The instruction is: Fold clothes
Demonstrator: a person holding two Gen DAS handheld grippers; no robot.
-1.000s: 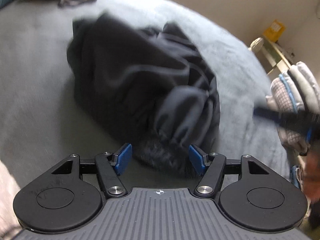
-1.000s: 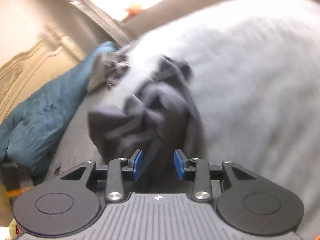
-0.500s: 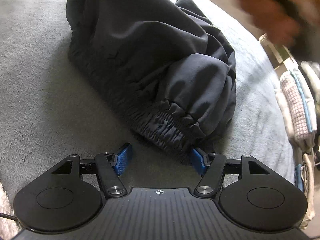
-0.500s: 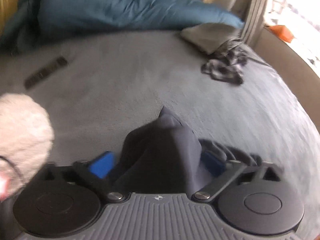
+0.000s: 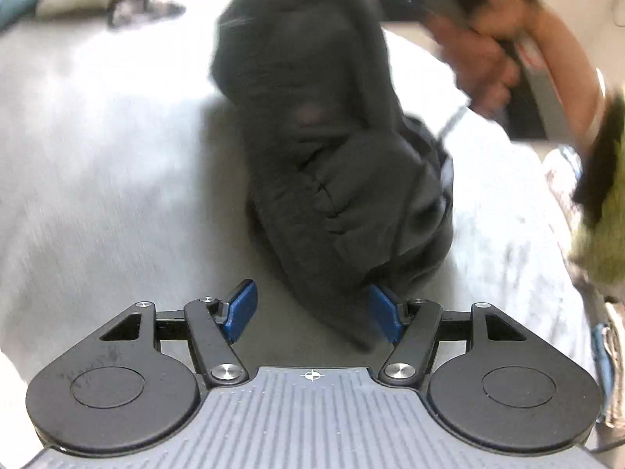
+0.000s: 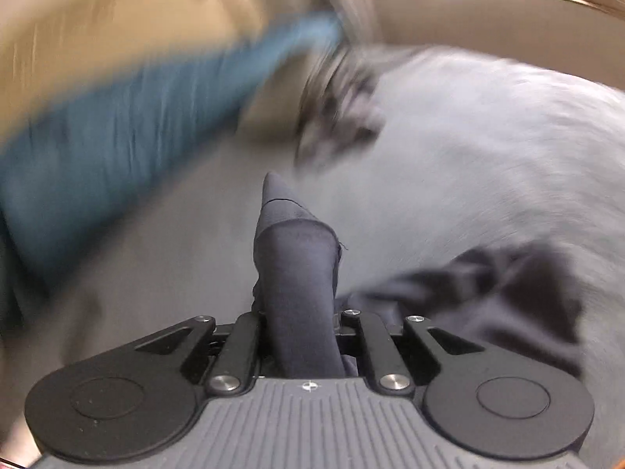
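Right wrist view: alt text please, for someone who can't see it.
The right tongs are shut on a fold of dark garment that sticks up between them, the rest trailing right over a grey blanket. Behind, motion-blurred, lie a blue duvet and crumpled clothes.

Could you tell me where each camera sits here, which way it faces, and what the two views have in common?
Left wrist: on the left tool, facing forward and down at the dark garment on the grey bed cover; its open blue fingers show, plus the person's right hand.
Right wrist: on the right tool, looking along the bed toward a blue duvet; its arms are shut on a fold of the garment.
Shared: the dark garment, the grey cover, and the crumpled grey clothes at the far end.
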